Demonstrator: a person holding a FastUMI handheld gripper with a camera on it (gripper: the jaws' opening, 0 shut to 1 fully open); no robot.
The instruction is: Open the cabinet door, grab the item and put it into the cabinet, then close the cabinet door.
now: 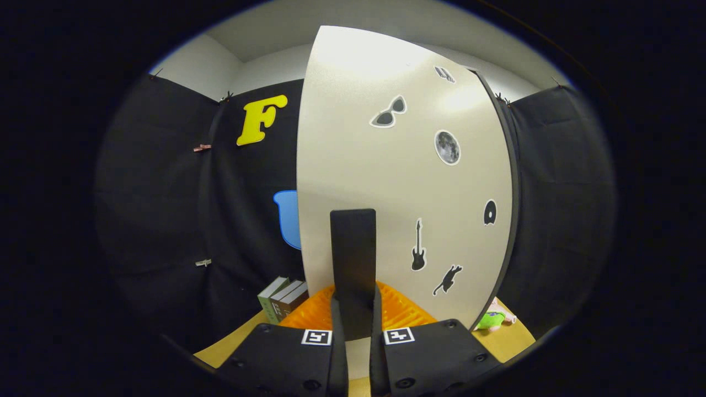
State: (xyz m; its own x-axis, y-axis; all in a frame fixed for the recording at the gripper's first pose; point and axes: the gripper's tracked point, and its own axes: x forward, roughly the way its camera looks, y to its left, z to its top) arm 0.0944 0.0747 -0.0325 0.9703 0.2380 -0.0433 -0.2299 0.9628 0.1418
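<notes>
Two fingers clamped on the black handle (pixel 353 259) of the cabinet door (pixel 402 165).

Over at the table's (pixel 231 344) left edge, books (pixel 282 298) standing near the orange basket (pixel 402 311). Then the gripper (pixel 358 325), nearly closed, both fingers (pixel 337 325) pressing the handle's sides, right in front of the cream door with its stickers. Past the door's right edge, a green and pink plush toy (pixel 493 318) lying on the table near its right edge, partly hidden behind the door.
</notes>
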